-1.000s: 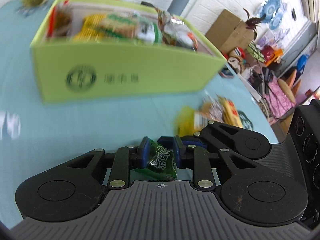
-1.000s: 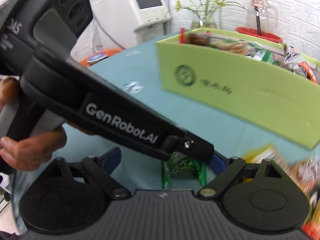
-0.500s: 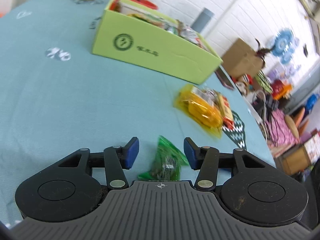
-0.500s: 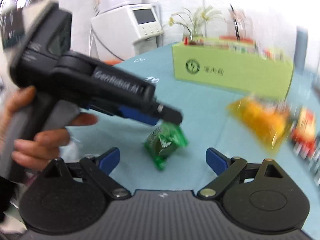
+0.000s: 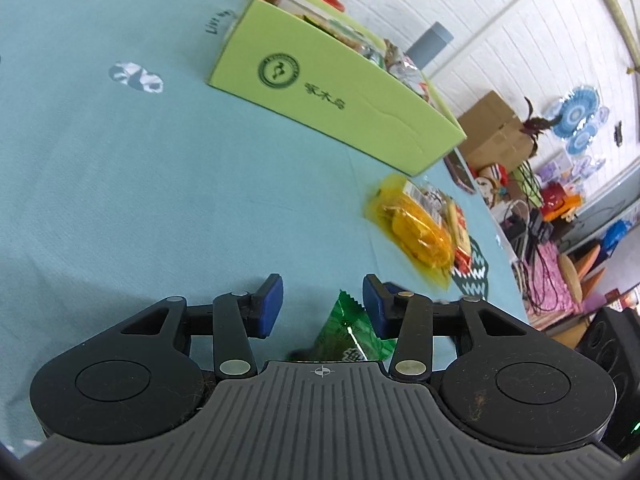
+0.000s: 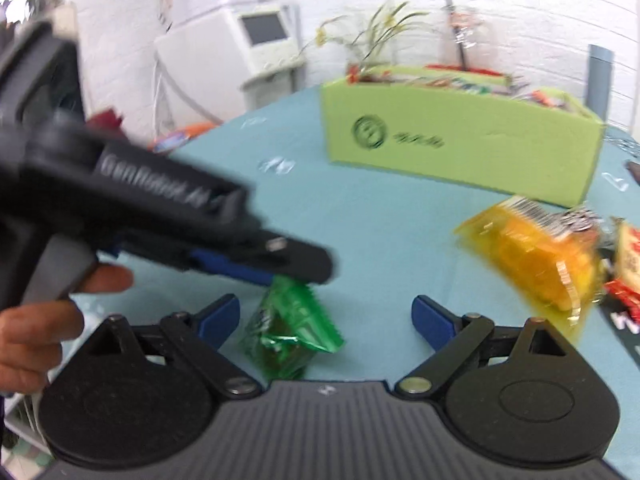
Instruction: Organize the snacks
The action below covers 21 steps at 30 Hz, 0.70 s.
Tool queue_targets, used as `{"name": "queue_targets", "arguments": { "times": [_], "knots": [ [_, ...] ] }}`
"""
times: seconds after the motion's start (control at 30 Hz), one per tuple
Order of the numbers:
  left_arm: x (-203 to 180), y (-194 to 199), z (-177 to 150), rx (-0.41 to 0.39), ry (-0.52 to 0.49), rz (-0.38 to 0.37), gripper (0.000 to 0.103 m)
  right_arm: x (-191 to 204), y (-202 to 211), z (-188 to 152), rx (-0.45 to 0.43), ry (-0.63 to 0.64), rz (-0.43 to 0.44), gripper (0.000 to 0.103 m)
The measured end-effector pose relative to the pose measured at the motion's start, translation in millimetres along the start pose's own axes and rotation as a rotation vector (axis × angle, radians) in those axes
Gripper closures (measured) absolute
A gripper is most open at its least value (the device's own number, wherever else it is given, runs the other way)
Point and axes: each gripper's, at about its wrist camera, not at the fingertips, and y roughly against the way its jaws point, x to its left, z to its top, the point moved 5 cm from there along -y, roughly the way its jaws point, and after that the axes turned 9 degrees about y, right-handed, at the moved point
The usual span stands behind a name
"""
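A small green snack packet [image 5: 348, 336] lies between the blue pads of my left gripper [image 5: 322, 304], close to the right pad. The jaws are closing, with a clear gap at the left pad, and they do not press on it. In the right wrist view the same packet [image 6: 292, 332] rests on the teal cloth, just under the tip of the left gripper [image 6: 304, 264]. My right gripper [image 6: 326, 316] stands wide open around that spot, not touching it. The lime-green box [image 5: 340, 92] [image 6: 460, 148], filled with several snacks, stands further back.
A yellow snack bag [image 5: 416, 232] [image 6: 532, 256] and a red packet [image 6: 628, 256] lie to the right, in front of the box. A hand [image 6: 40, 320] holds the left gripper's handle. The teal tablecloth [image 5: 140, 180] ends at the right; cartons and clutter stand beyond.
The left gripper, shut on the green packet close to the box, pulled back and opened; the packet now sits loose between its pads. The right gripper also backed away from the box.
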Motion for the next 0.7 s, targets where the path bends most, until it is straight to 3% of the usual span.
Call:
{"name": "queue_targets", "arguments": {
  "times": [0.13, 0.3, 0.47, 0.7],
  "knots": [
    [9, 7, 2, -0.043, -0.008, 0.044, 0.077, -7, 22, -13, -0.01, -0.064, -0.015, 0.01],
    [10, 13, -13, -0.022, -0.053, 0.033, 0.07, 14, 30, -26, 0.0, -0.059, 0.03, 0.01],
    [5, 25, -29, 0.003, -0.062, -0.024, 0.059, 25, 16, -23, 0.009, 0.029, -0.008, 0.01],
    [-1, 34, -35, -0.009, -0.06, -0.082, 0.058, 26, 12, -25, 0.029, 0.045, -0.017, 0.01]
  ]
}}
